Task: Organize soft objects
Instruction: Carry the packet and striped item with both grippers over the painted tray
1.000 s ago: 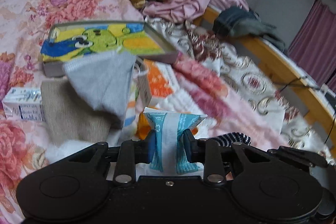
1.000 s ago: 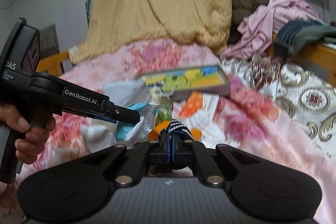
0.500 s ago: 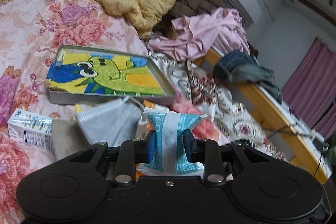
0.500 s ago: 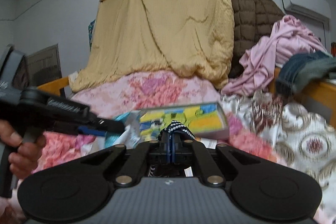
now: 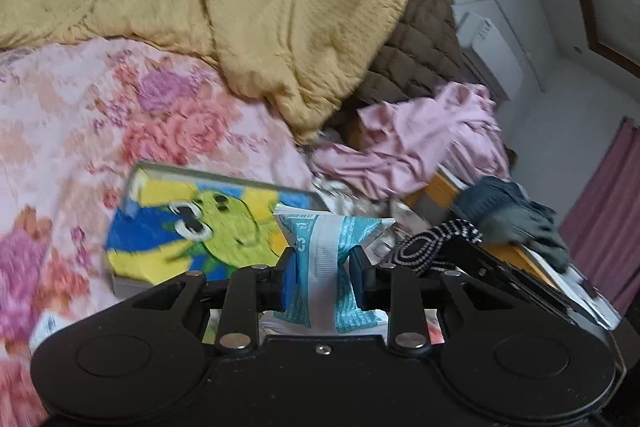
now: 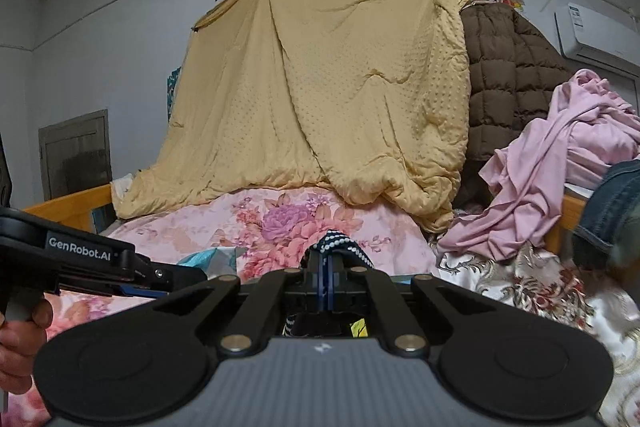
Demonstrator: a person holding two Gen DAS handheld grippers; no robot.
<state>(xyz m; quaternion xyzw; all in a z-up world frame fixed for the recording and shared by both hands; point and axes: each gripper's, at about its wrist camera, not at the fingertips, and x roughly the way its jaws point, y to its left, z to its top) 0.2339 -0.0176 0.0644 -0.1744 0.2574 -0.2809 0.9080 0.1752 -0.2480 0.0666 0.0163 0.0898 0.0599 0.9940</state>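
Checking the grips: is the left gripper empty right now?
No, the left gripper is shut on a blue and white packet pinched between its pads.

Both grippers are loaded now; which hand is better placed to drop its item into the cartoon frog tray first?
Left, probably. The left gripper, shut on the crinkly blue-and-white packet, has the shallow grey frog-print tray right below and ahead. The right gripper, shut on the black-and-white striped sock, sits off the tray's right end.

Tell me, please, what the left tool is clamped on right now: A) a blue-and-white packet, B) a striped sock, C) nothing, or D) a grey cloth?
A: in the left wrist view the left tool pinches the blue-and-white packet between its pads; the striped sock sits in the right tool beside it.
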